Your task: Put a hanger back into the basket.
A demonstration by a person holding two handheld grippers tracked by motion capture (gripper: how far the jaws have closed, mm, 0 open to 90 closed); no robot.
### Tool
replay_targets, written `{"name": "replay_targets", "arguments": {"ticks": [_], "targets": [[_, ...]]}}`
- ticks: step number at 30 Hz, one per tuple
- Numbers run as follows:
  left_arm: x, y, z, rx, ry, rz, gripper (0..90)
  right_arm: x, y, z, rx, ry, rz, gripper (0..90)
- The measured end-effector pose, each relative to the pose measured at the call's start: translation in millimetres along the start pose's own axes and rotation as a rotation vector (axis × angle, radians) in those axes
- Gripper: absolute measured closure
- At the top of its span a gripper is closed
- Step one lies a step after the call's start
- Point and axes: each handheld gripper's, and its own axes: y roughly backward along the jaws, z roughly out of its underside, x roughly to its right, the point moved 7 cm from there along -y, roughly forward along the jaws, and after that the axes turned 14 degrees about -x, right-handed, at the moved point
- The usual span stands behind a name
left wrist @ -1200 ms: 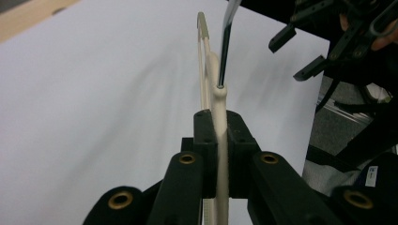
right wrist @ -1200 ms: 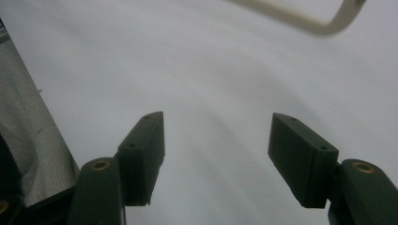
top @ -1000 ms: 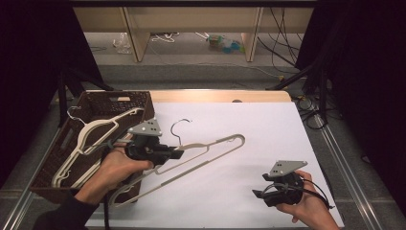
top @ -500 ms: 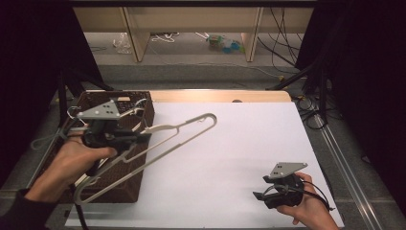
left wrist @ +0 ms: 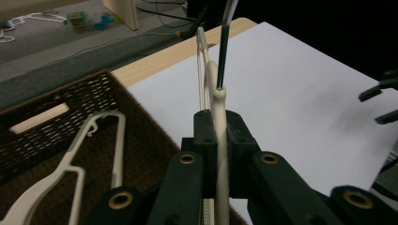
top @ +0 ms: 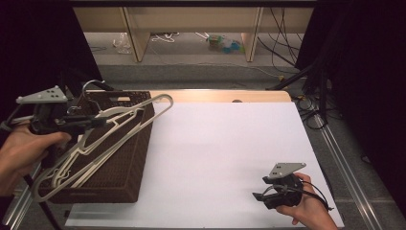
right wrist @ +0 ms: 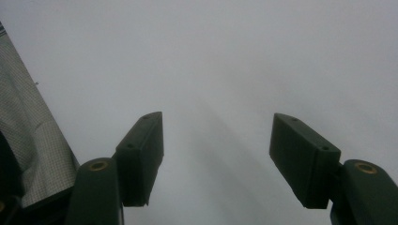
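A cream plastic hanger [top: 143,112] with a dark wire hook is held up at a slant above the brown wicker basket [top: 119,179]. My left gripper [top: 98,121] is shut on its neck. In the left gripper view the jaws [left wrist: 218,123] pinch the cream hanger [left wrist: 218,96] edge-on, and its metal hook [left wrist: 224,37] rises past them. Another cream hanger [left wrist: 105,140] lies inside the basket [left wrist: 51,112]. My right gripper [top: 259,196] rests low at the table's front right, open, and its jaws [right wrist: 216,157] hold nothing over the white surface.
The white tabletop [top: 230,143] stretches between the basket and the right hand. A wooden strip [top: 215,96] runs along the far edge. Behind it stand shelf legs and cables on the floor [top: 206,43]. Metal rails [top: 344,158] flank the table.
My left gripper has carried the hanger from the middle of the table leftward and upward, so it now hangs over the basket. The right gripper has stayed put.
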Motion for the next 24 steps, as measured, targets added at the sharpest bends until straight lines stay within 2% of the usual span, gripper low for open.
{"name": "replay_targets", "arguments": {"ticks": [3, 4, 6, 11, 12, 14, 17, 20, 21, 24], "targets": [[-18.3, 3.7, 4.8, 0.003, 0.031, -0.022, 85.5, 1.3, -0.4, -0.5, 0.008, -0.002, 0.006, 35.2], [-23.8, 4.3, 6.3, 0.008, 0.046, -0.027, 85.5, 0.8, 0.8, 0.6, -0.009, -0.005, -0.004, 35.0], [-35.0, 5.3, 9.0, 0.015, 0.065, -0.039, 85.5, 1.1, 0.5, 0.6, -0.006, -0.005, -0.002, 34.7], [-54.3, 4.8, 15.9, 0.015, 0.089, -0.069, 85.5, 1.0, -2.3, 0.9, -0.005, -0.013, -0.002, 34.3], [-57.9, 3.4, 16.1, 0.028, 0.093, -0.072, 85.5, 0.0, -1.6, 1.3, -0.017, -0.024, -0.012, 34.3], [-65.8, 1.9, 18.2, 0.008, 0.098, -0.093, 85.5, -0.6, -1.2, 1.8, -0.025, -0.023, -0.019, 34.2], [-77.1, -2.3, 19.2, 0.005, 0.110, -0.110, 85.5, 0.0, -1.5, 1.4, -0.020, -0.024, -0.013, 33.9], [-89.1, -6.8, 21.4, -0.001, 0.136, -0.116, 85.5, 0.6, -2.6, 1.9, -0.022, -0.011, -0.013, 33.9], [-92.3, -9.5, 22.4, -0.001, 0.147, -0.110, 85.5, 0.8, -4.2, 1.0, -0.007, -0.014, -0.004, 33.9], [-101.6, -20.8, 26.9, -0.021, 0.160, -0.114, 85.5, 0.8, -3.8, 1.9, -0.022, -0.013, -0.012, 33.8]]}}
